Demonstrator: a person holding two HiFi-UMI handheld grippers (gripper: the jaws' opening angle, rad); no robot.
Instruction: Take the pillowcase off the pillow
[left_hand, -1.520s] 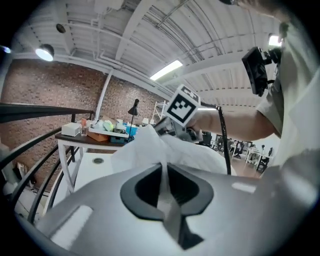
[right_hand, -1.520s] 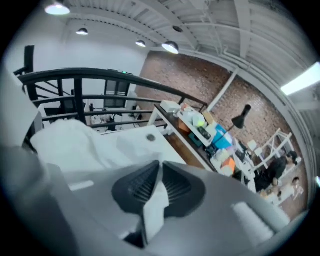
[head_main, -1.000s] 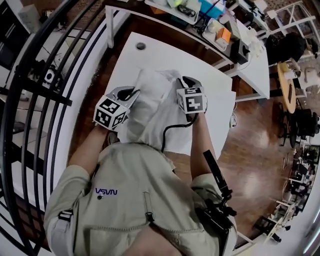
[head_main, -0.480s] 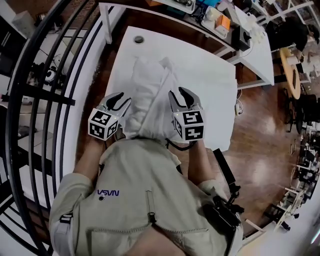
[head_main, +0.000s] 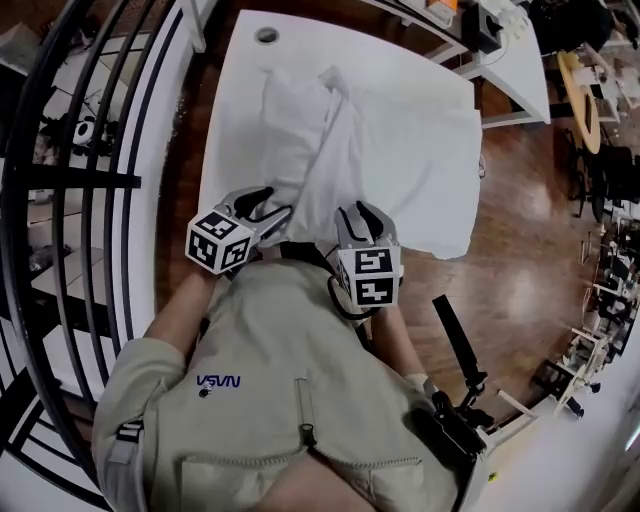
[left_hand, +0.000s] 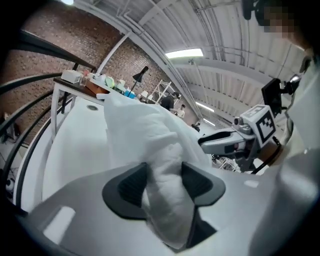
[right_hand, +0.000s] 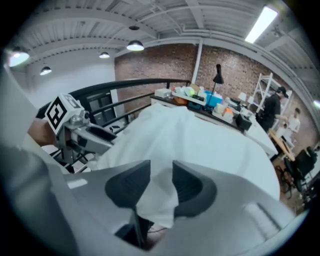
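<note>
A white pillow in its pillowcase (head_main: 300, 115) lies lengthwise on the white table (head_main: 425, 120), its near end at the table's front edge by the person's chest. My left gripper (head_main: 278, 203) reaches in from the left; its jaws have just been opening. A thick bunch of the white cloth (left_hand: 167, 175) fills the gap in my left gripper (left_hand: 165, 182). My right gripper (head_main: 358, 210) sits at the pillow's near right side. In the right gripper view a fold of the pillowcase (right_hand: 157, 200) is pinched in my right gripper (right_hand: 161, 182), whose jaws widened a moment ago.
A black curved railing (head_main: 95, 180) runs close along the left. A round cable hole (head_main: 266, 35) marks the table's far left corner. A cluttered bench (head_main: 485, 35) stands beyond, with wooden floor (head_main: 520, 250) to the right.
Both grippers have drawn back along the pillow to its near end. The left one has swung right toward the cloth with its jaws wider. The right one's jaws have also spread a little.
</note>
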